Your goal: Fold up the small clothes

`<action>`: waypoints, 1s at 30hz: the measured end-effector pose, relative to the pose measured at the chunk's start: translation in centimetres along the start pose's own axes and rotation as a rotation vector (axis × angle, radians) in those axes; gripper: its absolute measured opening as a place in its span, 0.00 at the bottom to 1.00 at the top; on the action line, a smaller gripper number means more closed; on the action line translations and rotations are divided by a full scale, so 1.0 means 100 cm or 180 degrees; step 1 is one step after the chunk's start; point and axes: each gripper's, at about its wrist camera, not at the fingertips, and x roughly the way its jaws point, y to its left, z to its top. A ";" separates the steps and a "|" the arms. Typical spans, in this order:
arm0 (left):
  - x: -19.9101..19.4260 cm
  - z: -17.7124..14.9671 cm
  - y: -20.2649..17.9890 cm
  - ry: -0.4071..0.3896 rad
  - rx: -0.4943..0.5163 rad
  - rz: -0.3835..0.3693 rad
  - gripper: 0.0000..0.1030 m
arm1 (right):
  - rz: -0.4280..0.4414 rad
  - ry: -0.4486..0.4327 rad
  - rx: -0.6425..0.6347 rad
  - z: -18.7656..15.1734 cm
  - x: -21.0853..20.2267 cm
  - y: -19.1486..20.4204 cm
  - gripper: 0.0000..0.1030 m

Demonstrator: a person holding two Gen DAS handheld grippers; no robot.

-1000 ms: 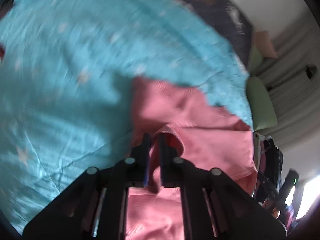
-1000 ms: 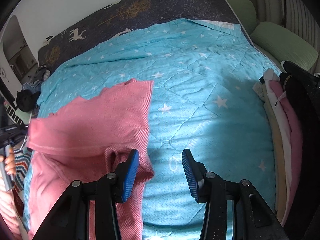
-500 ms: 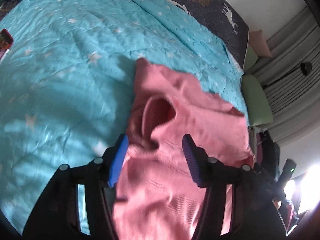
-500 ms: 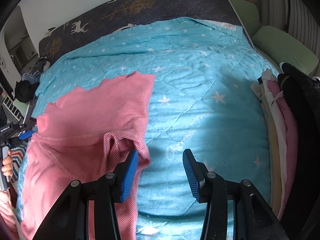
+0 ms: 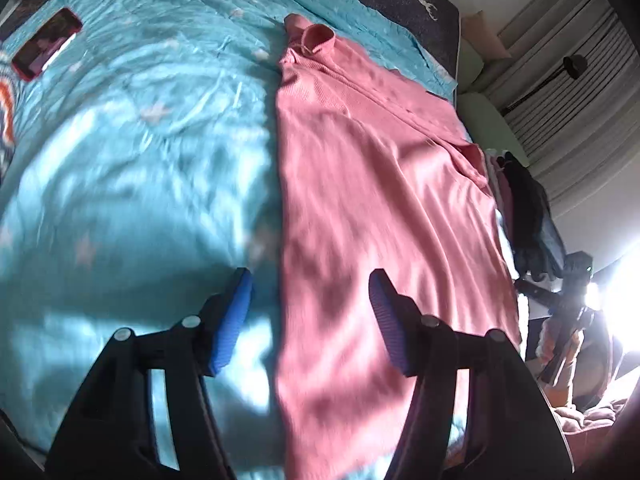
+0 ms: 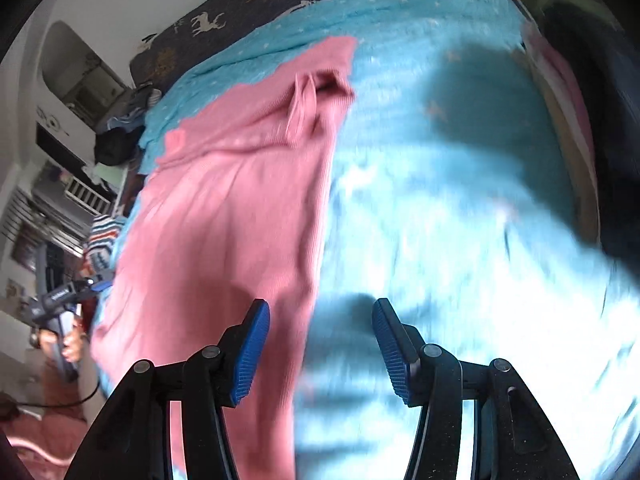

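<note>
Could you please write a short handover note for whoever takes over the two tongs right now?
Left tongs: open, nothing held, jaws just opened, above the pink garment's left edge.
Right tongs: open, empty, jaws just opened, over its right edge.
Garment lies lengthwise on the blue star quilt, sides apparently folded in, released.
Folded clothes are stacked at the bed's right side.
Left: fold it crosswise, add it to the stack.
</note>
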 end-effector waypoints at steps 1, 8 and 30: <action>-0.006 -0.008 0.000 0.0018 -0.0021 -0.0066 0.60 | 0.0090 0.0001 0.0080 -0.012 -0.007 -0.002 0.53; -0.023 -0.057 -0.007 0.0061 0.0115 -0.0211 0.60 | 0.0553 0.0037 0.0361 -0.074 -0.034 -0.009 0.53; -0.022 -0.066 0.007 -0.0100 0.0021 -0.0966 0.81 | 0.1145 -0.0116 0.0964 -0.074 -0.001 -0.023 0.23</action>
